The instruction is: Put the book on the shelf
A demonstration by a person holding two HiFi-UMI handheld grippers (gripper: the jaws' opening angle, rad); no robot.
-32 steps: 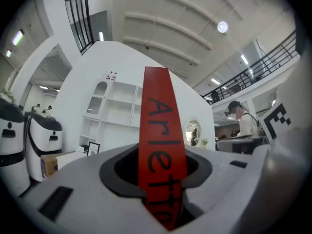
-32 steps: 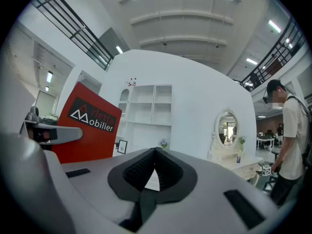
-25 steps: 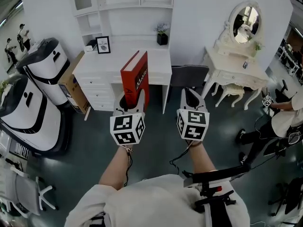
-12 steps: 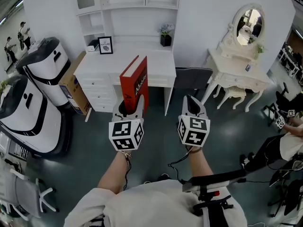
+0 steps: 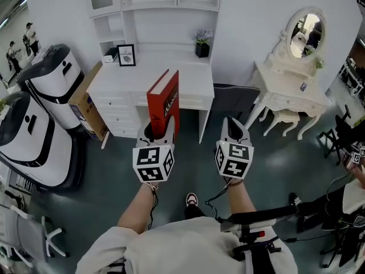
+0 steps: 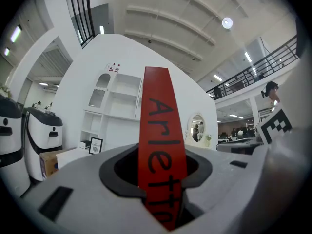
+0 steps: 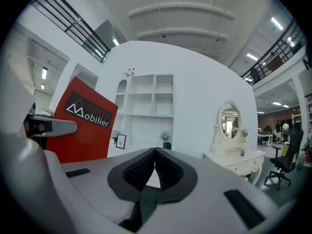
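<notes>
The person is stepping toward the white desk (image 5: 128,76): a shoe (image 5: 191,199) is now showing on the floor below the arms where none was visible a second ago, and the dresser (image 5: 288,96) with the oval mirror is sliding off to the right of the head view. The left gripper (image 5: 157,129) is clamping the lower end of the red book (image 5: 164,99), its jaws standing partly apart with the spine pinched between them, and the book is standing upright in the air in front of the desk, not touching it. That grip is looking the same as in the earlier pictures, with the book no more tilted than before. The right gripper (image 5: 235,125) is riding alongside with its jaws pressed together on nothing. The shelf (image 5: 154,4) above the desk is sitting slightly fuller in view than before, but the book is still well apart from it. So the carry seems to be going well, with the lift up to the shelf and the release still to come.
</notes>
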